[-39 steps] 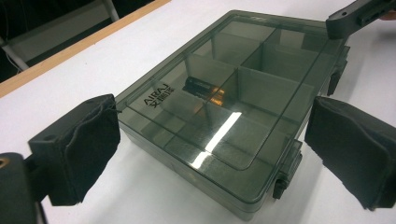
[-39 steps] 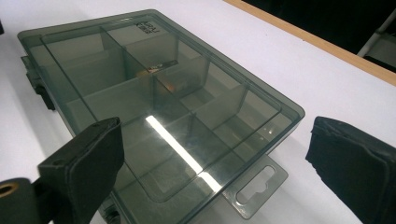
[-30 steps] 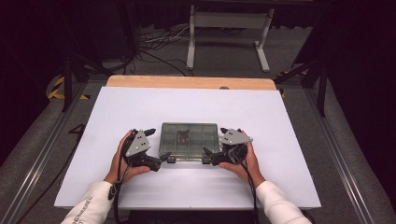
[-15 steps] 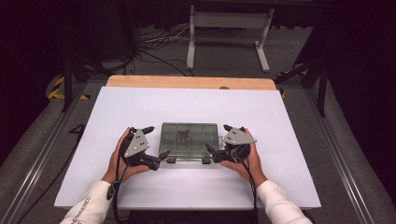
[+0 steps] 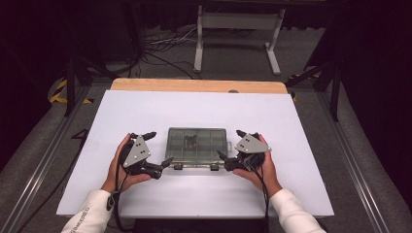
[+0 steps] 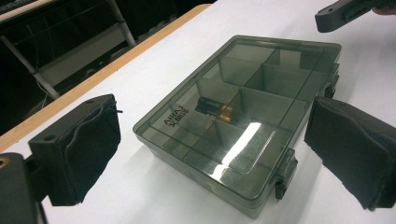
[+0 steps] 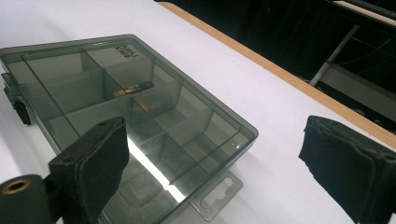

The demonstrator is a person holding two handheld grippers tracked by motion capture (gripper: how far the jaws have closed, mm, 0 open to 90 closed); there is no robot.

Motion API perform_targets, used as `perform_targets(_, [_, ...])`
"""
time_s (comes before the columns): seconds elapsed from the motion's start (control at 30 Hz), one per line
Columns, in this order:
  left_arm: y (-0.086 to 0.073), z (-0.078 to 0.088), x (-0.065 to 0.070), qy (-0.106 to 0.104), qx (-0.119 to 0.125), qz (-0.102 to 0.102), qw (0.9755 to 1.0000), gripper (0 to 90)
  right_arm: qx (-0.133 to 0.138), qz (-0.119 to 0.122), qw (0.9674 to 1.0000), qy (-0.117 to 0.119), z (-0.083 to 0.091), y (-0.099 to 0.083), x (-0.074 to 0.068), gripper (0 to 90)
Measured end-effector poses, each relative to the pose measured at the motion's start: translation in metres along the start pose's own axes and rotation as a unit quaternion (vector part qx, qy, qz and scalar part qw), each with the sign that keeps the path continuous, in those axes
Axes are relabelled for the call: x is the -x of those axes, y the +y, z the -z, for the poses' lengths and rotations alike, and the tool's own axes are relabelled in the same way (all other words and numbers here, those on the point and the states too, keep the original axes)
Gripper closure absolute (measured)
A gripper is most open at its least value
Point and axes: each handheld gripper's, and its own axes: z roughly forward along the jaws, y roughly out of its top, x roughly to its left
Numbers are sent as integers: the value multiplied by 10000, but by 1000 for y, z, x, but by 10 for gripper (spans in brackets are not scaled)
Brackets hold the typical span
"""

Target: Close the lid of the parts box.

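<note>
Box [image 5: 197, 144]: smoked clear plastic, lid shut, divided into compartments; flat on the white worktop [image 5: 301, 126], midway between left and right edges, nearer the near edge.
Latches [image 6: 285, 175]: two, on the box's near side, both closed.
Battery [image 6: 214, 108]: lies on its side in a middle compartment, seen through the lid.
Hang tab [image 7: 215, 196]: on the box's right end.
Left hand-held gripper [image 5: 155, 148]: released, jaws wide apart, just beside the box's left end, holding nothing.
Right hand-held gripper [image 5: 231, 144]: released, jaws wide apart, just beside the box's right end, holding nothing.
Worktop far edge: bare wooden strip [image 5: 194, 85].
</note>
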Motion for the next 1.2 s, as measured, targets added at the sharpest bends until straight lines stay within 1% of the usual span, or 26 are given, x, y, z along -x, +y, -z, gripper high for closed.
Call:
perform_targets(0.03, [0,1,-1,12,11,-48,10000,38,5,12,10000,-20,1,0,0,84])
perform_targets(0.07, [-1,3,0,13,9,-5,10000,38,5,12,10000,-20,1,0,0,84])
perform_targets(0.1, [-1,5,-1,47,12,-35,10000,38,12,10,10000,-37,3,0,1,84])
perform_targets(0.2, [-1,8,-2,24,41,-12,10000,37,15,29,10000,-64,7,-1,2,84])
perform_targets(0.23, [-1,9,-2,40,34,-52,10000,37,-8,80,9999,-95,8,-1,2,80])
perform_targets(0.27, [-2,10,-1,64,6,-95,9999,37,-8,80,9999,-95,8,-1,2,80])
perform_targets(0.33, [-2,13,-1,57,38,-113,9999,36,10,147,9998,-147,11,-3,2,80])
perform_targets(0.37, [-2,15,-2,100,42,-168,9998,35,11,168,9997,-177,13,-3,3,80])
perform_targets(0.43, [-3,17,-2,88,76,-65,9999,35,13,134,9997,-189,16,-5,4,80])
perform_targets(0.57, [-5,22,-4,179,-18,-226,9996,34,-54,237,9993,-282,22,-8,5,80])
perform_targets(0.63, [-6,25,-4,192,-6,-166,9997,33,-42,246,9993,-281,25,-10,6,80])
perform_targets(0.7, [-7,27,-4,222,1,-179,9996,33,-54,261,9992,-291,26,-11,6,80])
perform_targets(0.73, [-9,30,-5,213,15,-139,9997,33,-49,277,9991,-316,28,-12,7,80])
perform_targets(0.8, [-12,33,-5,237,16,-103,9997,33,-42,243,9992,-328,31,-14,8,80])
perform_targets(1.0, [-18,39,-5,245,-50,-112,9996,33,-49,235,9990,-367,38,-18,10,80])
perform_targets(1.1, [-20,41,-3,224,-21,-90,9997,32,-80,234,9990,-368,40,-21,11,80])
perform_targets(1.2, [-23,43,-2,209,-91,-155,9996,32,-136,271,9988,-395,43,-26,11,80])
